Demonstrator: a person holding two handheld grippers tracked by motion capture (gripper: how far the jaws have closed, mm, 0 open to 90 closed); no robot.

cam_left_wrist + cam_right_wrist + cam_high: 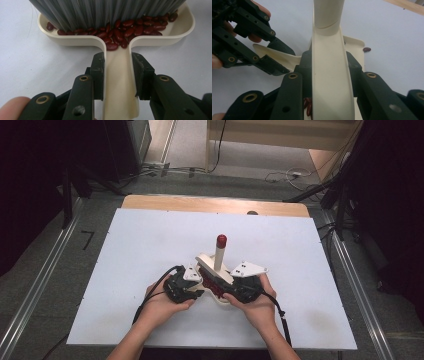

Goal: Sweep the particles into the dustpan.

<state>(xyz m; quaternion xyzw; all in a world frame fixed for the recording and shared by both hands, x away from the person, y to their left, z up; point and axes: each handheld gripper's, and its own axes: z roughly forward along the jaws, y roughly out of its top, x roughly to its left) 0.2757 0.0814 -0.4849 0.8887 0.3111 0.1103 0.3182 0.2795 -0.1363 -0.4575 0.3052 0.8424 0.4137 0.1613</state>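
Dustpan (117, 75) handle clamped by left tool (117, 77); right tool (329, 82) grips brush (329, 62).

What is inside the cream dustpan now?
The dustpan holds many dark red beans along its back wall and into the handle's mouth. Grey brush bristles press down among them. The bristles cover whatever lies farther forward in the pan.
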